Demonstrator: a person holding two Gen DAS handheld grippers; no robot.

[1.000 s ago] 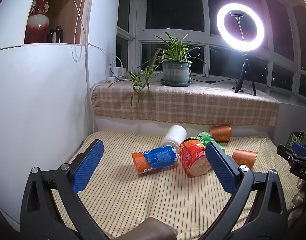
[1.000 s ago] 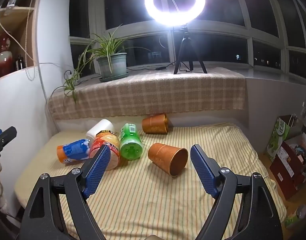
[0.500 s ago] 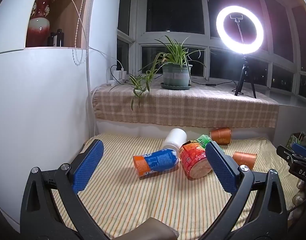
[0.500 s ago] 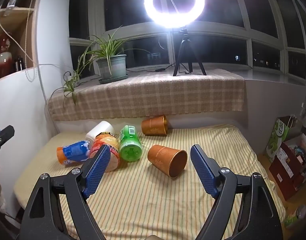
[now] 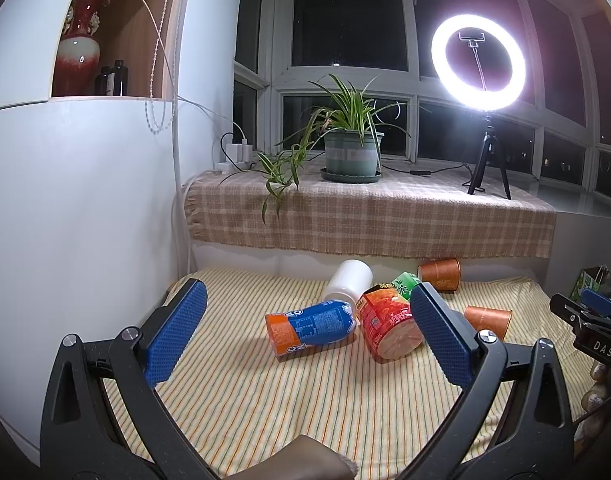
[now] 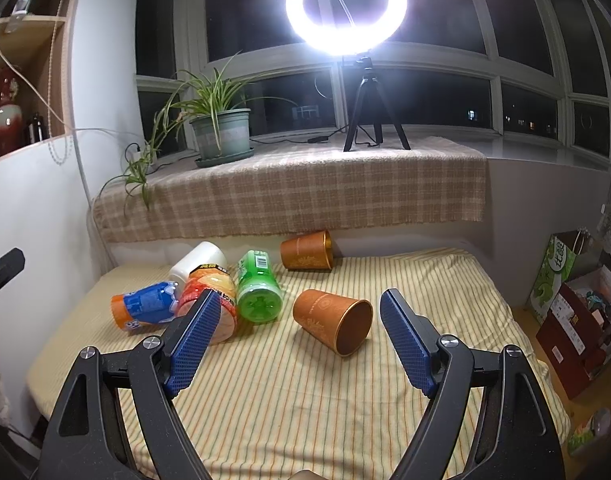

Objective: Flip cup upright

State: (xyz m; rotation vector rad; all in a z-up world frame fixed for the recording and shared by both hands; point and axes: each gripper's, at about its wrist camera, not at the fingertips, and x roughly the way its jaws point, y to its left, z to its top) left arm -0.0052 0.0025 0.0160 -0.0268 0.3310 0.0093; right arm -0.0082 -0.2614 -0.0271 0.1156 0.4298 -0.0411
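Both tongs released, left gripper, right gripper; tapered orange cup on side, striped cloth.

Striped cloth on the bed: pale yellow with thin orange and green lines. Checked cloth on the sill: beige and tan plaid. Near cup copper-orange with faint gold print, dark brown inside; far cup same orange. Blue bottle blue label, orange ends, white lettering. Green bottle bright green, white barcode patch. Red tub red-orange wrapper, pale base. White jar plain white. Gripper pads blue with dimpled grid texture, frames black. Plant pot grey-green, leaves green striped. Vase dark red over white. Ring light white glow, tripod black
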